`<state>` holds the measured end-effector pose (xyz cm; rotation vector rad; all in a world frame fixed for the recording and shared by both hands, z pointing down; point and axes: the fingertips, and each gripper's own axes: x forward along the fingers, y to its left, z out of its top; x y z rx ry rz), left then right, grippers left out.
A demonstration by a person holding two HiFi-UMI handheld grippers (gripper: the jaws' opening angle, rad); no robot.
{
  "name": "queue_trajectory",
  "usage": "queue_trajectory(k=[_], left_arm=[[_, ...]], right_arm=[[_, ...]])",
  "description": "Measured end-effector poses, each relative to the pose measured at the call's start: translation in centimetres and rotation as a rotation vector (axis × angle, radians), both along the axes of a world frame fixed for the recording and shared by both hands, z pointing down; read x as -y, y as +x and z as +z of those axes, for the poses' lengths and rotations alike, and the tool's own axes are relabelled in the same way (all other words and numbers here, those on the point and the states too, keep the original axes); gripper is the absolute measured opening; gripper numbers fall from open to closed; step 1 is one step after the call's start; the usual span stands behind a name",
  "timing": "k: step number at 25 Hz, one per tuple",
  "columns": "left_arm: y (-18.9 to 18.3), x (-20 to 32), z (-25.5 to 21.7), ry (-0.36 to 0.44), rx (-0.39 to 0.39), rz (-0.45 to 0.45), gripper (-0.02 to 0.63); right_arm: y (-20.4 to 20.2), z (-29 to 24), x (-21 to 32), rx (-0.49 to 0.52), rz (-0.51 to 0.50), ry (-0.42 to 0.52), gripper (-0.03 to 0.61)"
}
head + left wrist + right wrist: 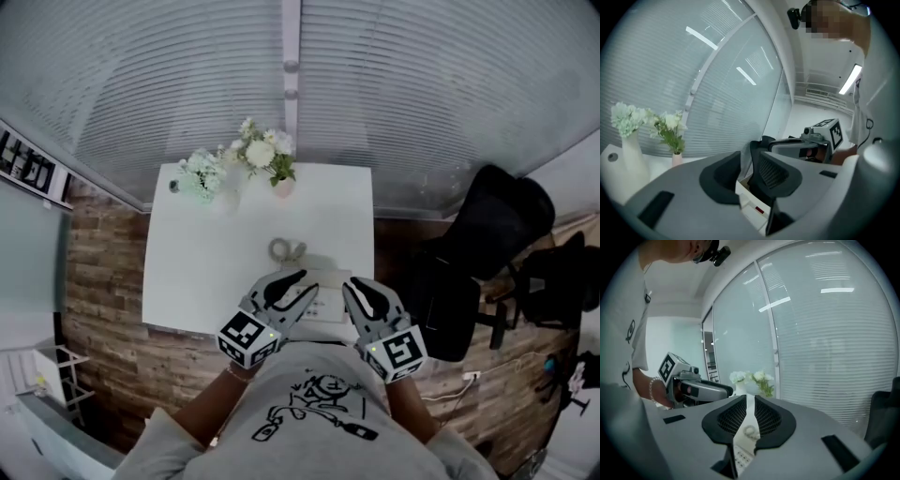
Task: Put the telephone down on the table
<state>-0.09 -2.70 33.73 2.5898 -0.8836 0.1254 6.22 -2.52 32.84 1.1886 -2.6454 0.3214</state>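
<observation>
White desk (187, 281) lay below, black chair (487, 244) off its right side. Left claw (748, 163) stood narrowly open and empty; right claw (750, 400) was parted by only a slit, also empty — both hung over the desk's near edge. Telephone (330, 289) rested flat on the desk beneath them, its coiled cord (286, 250) just behind.

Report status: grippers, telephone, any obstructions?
Left hand-held gripper and right hand-held gripper: both empty, jaws narrowly apart, above the table. Telephone lying on table beneath them. Flowers at far edge, nothing in the way.
</observation>
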Motion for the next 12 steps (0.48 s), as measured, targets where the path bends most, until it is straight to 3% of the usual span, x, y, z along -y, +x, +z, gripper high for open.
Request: queue_trajectory(k=[4,12], left_arm=[[0.1,-0.9,-4.4,0.090,-0.052,0.003,0.043],[0.7,-2.0,-8.8,0.196,-0.062,0.056,0.018]], right_arm=[[-1.1,-3.5,-1.1,0.091,-0.045,0.012,0.055],[-2.2,-8.4,-1.7,0.140,-0.083,0.088,0.037]])
